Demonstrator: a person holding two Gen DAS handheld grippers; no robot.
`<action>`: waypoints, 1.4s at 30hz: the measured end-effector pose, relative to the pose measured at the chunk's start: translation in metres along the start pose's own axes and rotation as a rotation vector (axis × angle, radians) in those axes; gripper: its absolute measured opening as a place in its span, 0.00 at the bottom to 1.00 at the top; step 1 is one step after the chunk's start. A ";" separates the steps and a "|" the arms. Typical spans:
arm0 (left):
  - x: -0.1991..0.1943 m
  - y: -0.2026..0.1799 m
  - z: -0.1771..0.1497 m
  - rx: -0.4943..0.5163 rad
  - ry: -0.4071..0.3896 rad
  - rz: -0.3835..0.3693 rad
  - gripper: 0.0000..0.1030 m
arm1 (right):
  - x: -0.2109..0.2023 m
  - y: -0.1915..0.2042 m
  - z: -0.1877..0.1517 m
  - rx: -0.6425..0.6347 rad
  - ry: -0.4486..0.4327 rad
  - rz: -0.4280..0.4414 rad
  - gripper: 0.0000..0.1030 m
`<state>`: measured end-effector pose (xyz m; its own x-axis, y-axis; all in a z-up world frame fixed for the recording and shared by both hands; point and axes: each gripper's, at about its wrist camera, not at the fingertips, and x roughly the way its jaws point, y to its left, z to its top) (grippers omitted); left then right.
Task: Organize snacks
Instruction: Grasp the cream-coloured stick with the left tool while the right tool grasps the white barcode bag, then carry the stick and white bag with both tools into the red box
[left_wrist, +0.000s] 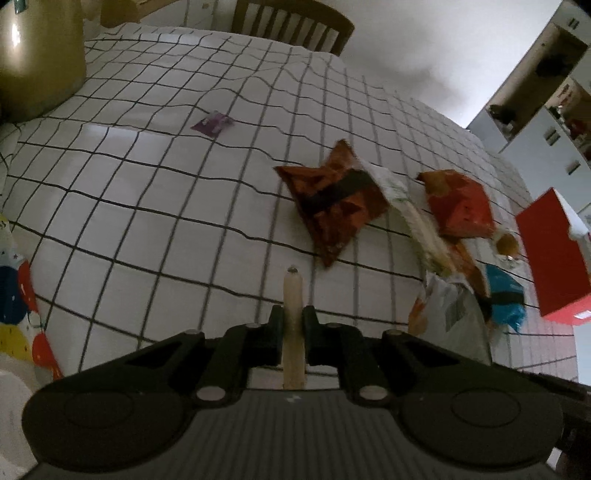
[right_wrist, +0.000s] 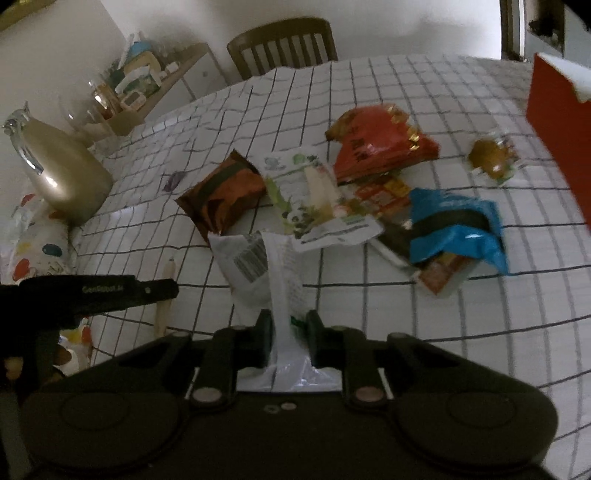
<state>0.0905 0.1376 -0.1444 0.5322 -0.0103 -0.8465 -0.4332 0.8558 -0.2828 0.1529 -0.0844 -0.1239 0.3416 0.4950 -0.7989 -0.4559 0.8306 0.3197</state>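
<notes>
My left gripper (left_wrist: 293, 314) is shut on a thin beige stick (left_wrist: 293, 295) that stands up between its pads, above the checked tablecloth (left_wrist: 147, 203). In the right wrist view, that gripper (right_wrist: 162, 290) and stick (right_wrist: 168, 269) show at the left. My right gripper (right_wrist: 289, 317) is shut on the edge of a white snack bag with a barcode (right_wrist: 251, 266), which reaches toward the pile. The pile holds a dark orange bag (right_wrist: 225, 188), a white-green panda packet (right_wrist: 314, 195), a red bag (right_wrist: 376, 140) and a blue bag (right_wrist: 454, 225).
A red box (right_wrist: 561, 122) stands at the right edge, with a small wrapped brown pastry (right_wrist: 491, 155) beside it. A gold jug (right_wrist: 66, 177) and a polka-dot bag (right_wrist: 40, 240) sit at the left. A small purple packet (left_wrist: 212, 123) lies alone. A chair (right_wrist: 284, 40) stands at the table's far side.
</notes>
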 end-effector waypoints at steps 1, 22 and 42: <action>-0.004 -0.004 -0.002 0.003 0.000 -0.010 0.10 | -0.006 -0.002 0.000 -0.002 -0.008 -0.003 0.16; -0.053 -0.153 -0.011 0.142 -0.058 -0.192 0.10 | -0.122 -0.088 0.013 0.033 -0.170 -0.081 0.16; -0.038 -0.332 0.002 0.274 -0.120 -0.279 0.10 | -0.185 -0.218 0.056 0.051 -0.288 -0.170 0.16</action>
<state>0.2157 -0.1448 -0.0169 0.6902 -0.2149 -0.6910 -0.0591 0.9350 -0.3497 0.2347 -0.3431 -0.0171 0.6309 0.3936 -0.6686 -0.3328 0.9157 0.2251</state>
